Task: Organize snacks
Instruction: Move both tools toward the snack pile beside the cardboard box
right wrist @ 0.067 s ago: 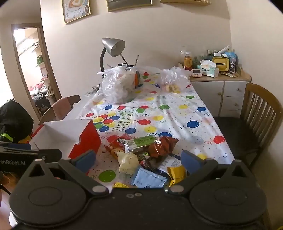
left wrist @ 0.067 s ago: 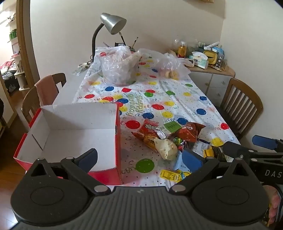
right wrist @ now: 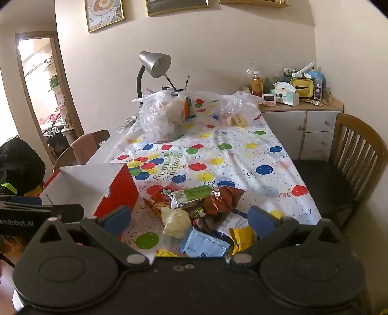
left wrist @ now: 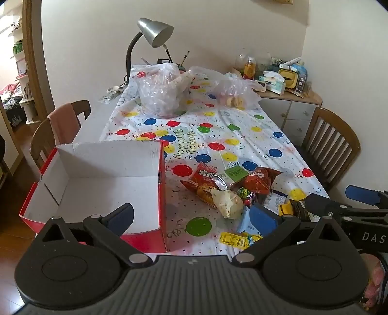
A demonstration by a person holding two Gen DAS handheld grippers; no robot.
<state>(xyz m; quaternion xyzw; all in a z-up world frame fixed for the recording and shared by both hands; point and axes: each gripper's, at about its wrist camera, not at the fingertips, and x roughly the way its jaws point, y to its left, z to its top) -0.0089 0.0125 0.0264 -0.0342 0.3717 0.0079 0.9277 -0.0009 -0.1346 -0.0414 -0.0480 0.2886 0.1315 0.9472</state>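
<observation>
The snacks (right wrist: 194,213) lie heaped at the table's near edge, just right of the empty box (left wrist: 101,184). Both the left gripper (left wrist: 191,215) and right gripper (right wrist: 189,218) hang released, holding nothing. Grabbing into the overlapping pile risks dragging neighbouring packets off the edge.

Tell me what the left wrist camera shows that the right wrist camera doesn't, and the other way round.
Only the left wrist view looks down into the red box, showing its bare white floor, and it catches the right gripper at its right edge.

Only the right wrist view shows the framed pictures on the wall, the white timer on the cabinet, and the left gripper at its left edge.

Both show the snack pile, the balloon tablecloth, the desk lamp, and open, empty jaws.
</observation>
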